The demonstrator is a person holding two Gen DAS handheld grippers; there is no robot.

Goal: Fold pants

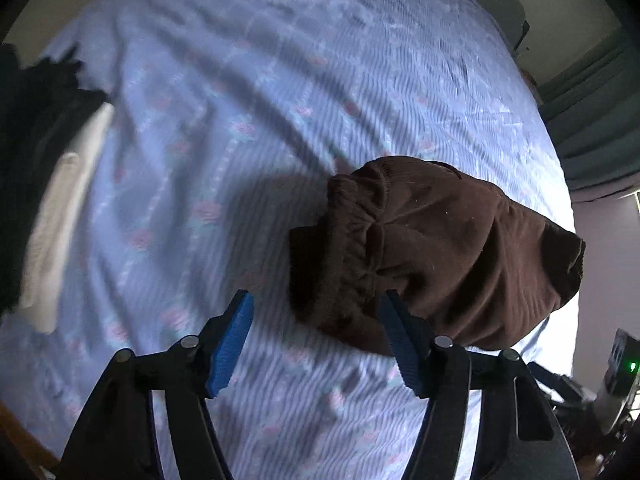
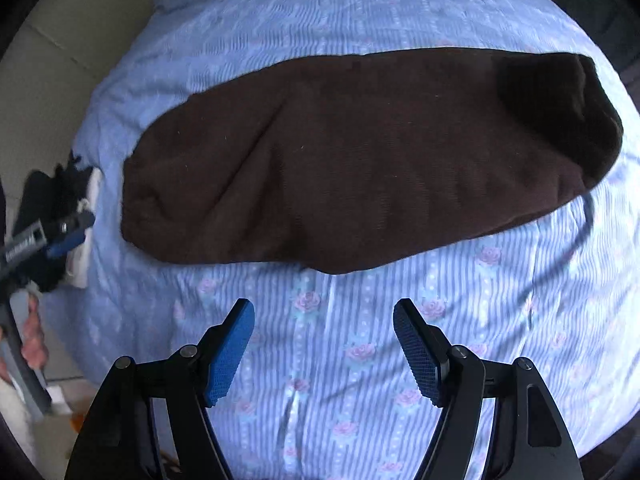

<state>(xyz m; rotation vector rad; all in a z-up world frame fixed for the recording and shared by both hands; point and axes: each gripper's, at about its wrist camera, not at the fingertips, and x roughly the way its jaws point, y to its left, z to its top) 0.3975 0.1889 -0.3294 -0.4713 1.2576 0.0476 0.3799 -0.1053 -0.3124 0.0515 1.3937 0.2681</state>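
Dark brown pants [image 2: 352, 160] lie folded lengthwise on a blue striped floral bedsheet [image 2: 328, 352]. In the left wrist view the pants [image 1: 440, 252] show their gathered elastic waistband toward me, at right of centre. My left gripper [image 1: 316, 304] is open and empty, its right pad at the edge of the waistband. My right gripper [image 2: 324, 312] is open and empty, a little short of the pants' near edge. The left gripper also shows in the right wrist view [image 2: 60, 240], at the far left by the bed's side.
A black and white garment [image 1: 52, 184] lies at the left side of the bed. A beige floor [image 2: 60, 40] lies beyond the bed. Dark curtains [image 1: 592, 112] hang at the right. A device with a green light [image 1: 628, 368] sits at lower right.
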